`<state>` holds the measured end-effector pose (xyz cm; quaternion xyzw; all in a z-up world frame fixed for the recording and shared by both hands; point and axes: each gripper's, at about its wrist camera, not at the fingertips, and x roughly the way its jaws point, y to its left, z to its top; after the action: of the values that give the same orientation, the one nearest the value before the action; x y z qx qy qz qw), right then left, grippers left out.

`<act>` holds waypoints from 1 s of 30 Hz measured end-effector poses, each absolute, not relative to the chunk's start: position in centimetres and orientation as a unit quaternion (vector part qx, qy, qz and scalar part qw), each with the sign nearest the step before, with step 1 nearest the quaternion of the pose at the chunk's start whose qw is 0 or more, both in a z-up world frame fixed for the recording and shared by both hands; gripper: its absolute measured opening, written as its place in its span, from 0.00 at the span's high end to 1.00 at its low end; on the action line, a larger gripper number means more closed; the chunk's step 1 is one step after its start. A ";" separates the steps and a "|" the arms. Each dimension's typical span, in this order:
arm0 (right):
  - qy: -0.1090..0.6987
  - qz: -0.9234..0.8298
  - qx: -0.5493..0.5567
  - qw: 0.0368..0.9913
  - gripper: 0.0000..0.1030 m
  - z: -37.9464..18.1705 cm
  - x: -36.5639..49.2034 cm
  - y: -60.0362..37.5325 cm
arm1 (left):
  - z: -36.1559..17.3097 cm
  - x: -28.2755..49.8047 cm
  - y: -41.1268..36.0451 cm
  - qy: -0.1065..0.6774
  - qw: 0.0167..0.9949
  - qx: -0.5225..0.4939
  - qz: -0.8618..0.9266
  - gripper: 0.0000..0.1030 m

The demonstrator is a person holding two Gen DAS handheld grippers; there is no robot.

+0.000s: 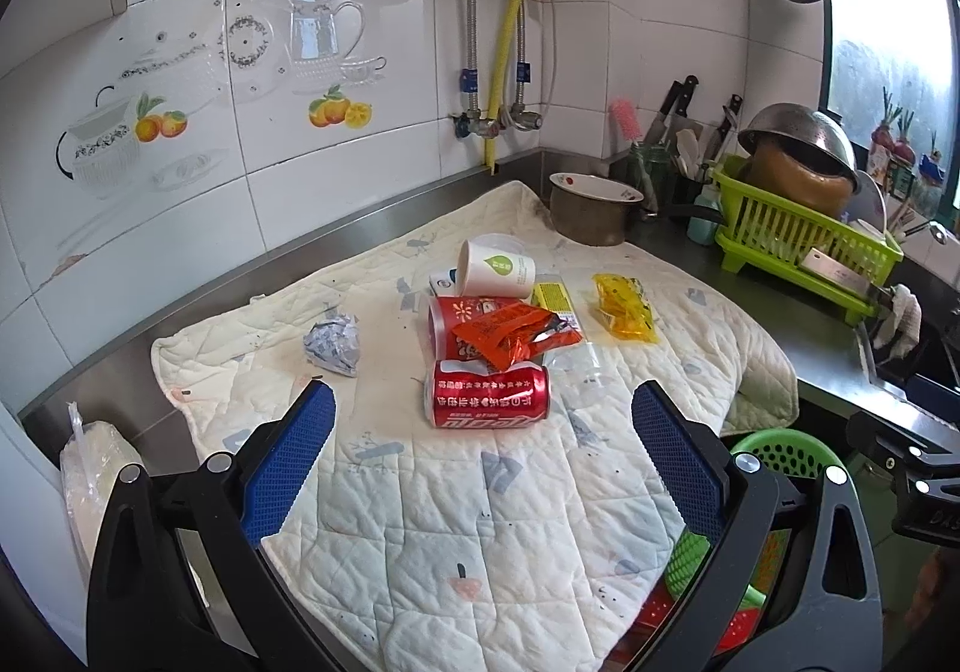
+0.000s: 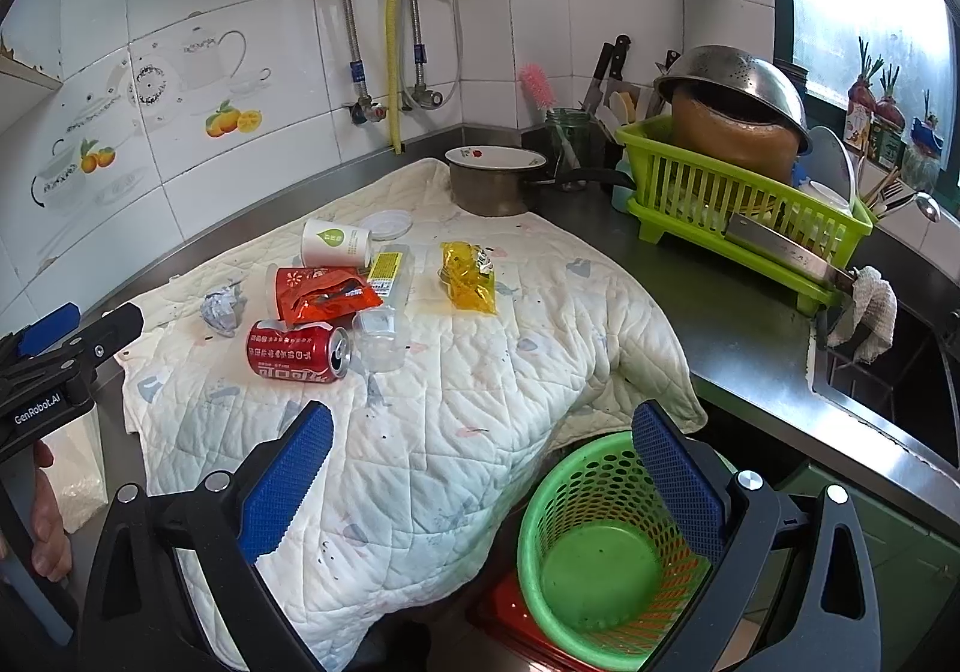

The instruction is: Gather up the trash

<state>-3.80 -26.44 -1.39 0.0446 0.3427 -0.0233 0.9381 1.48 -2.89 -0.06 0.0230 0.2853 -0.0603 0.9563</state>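
Trash lies on a white quilted cloth (image 1: pixel 420 522) (image 2: pixel 420 432): a red cola can (image 1: pixel 487 395) (image 2: pixel 297 351) on its side, an orange snack wrapper (image 1: pixel 516 333) (image 2: pixel 327 300) on a red cup, a white paper cup (image 1: pixel 497 268) (image 2: pixel 334 243), a crumpled paper ball (image 1: pixel 333 343) (image 2: pixel 221 312), a yellow packet (image 1: pixel 624 307) (image 2: pixel 468 276) and a clear plastic bottle (image 2: pixel 384 324). A green mesh basket (image 2: pixel 600 552) (image 1: pixel 786 450) stands empty below the counter edge. My left gripper (image 1: pixel 483 402) is open just short of the can. My right gripper (image 2: pixel 480 426) is open, above the cloth's near edge and the basket.
A metal pot (image 1: pixel 591 210) (image 2: pixel 495 180) sits at the cloth's far corner. A green dish rack (image 1: pixel 804 234) (image 2: pixel 738 192) with bowls and a cleaver stands right, beside a sink (image 2: pixel 900 372). A plastic bag (image 1: pixel 96 480) lies left. Tiled wall with pipes behind.
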 end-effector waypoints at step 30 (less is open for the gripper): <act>0.361 0.002 0.037 0.932 0.06 -2.9 1.0 -24.6 | -1.2 4.9 -0.9 0.306 0.951 0.016 -0.041 0.05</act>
<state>1.03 -24.61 -2.86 0.0370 0.3613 0.0020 0.9317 4.90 -0.91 -1.17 0.0164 0.3062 -0.0410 0.9509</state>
